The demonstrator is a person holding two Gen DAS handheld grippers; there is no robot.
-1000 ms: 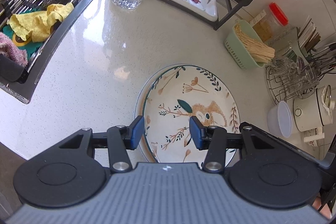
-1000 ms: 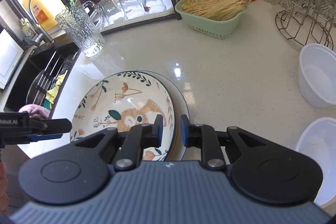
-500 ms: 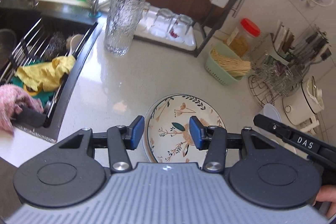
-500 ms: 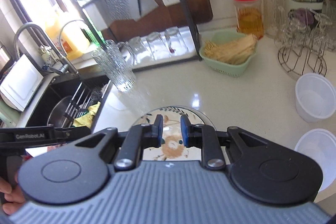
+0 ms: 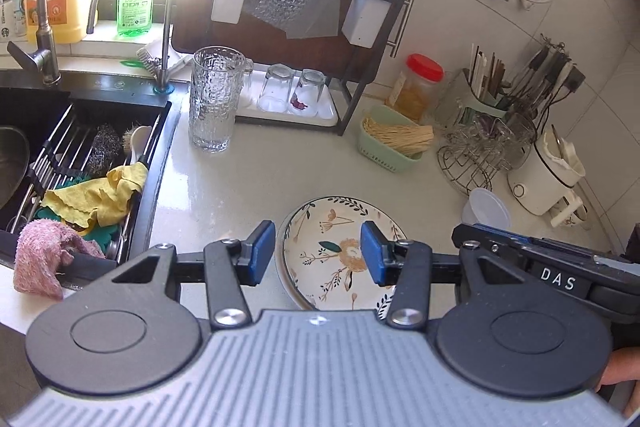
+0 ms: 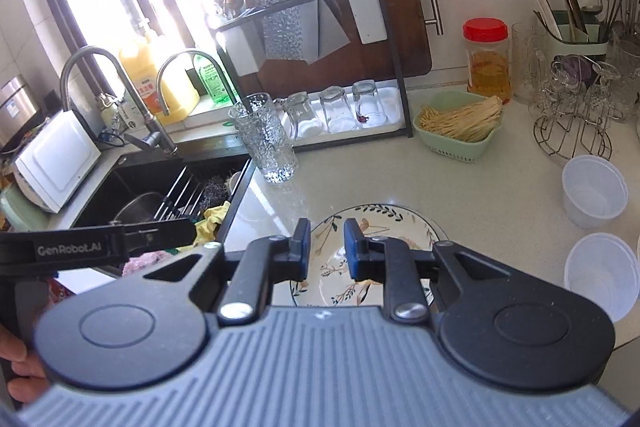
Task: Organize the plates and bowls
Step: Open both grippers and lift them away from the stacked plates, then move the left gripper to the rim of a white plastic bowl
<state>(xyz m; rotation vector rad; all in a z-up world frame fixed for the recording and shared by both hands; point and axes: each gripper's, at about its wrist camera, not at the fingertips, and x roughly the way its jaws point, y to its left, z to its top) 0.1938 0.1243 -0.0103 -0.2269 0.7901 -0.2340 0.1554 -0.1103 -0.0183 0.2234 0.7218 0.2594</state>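
Left gripper [image 5: 318,253] spread wide, gripping nothing; right gripper [image 6: 327,247] parted by a narrow gap, also gripping nothing. Below and beyond both sets of jaws, resting on pale speckled countertop [image 5: 256,179]: round floral-patterned ceramic plates [image 5: 336,251], stacked. To the right of the right jaws, two translucent white plastic bowls [image 6: 595,190].

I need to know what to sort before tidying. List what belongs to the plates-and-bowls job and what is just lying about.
Job:
floral plate stacked on a second plate
two white plastic bowls

Lying about:
textured glass
green basket of sticks
red-lidded jar
upturned glasses
cloths in the sink
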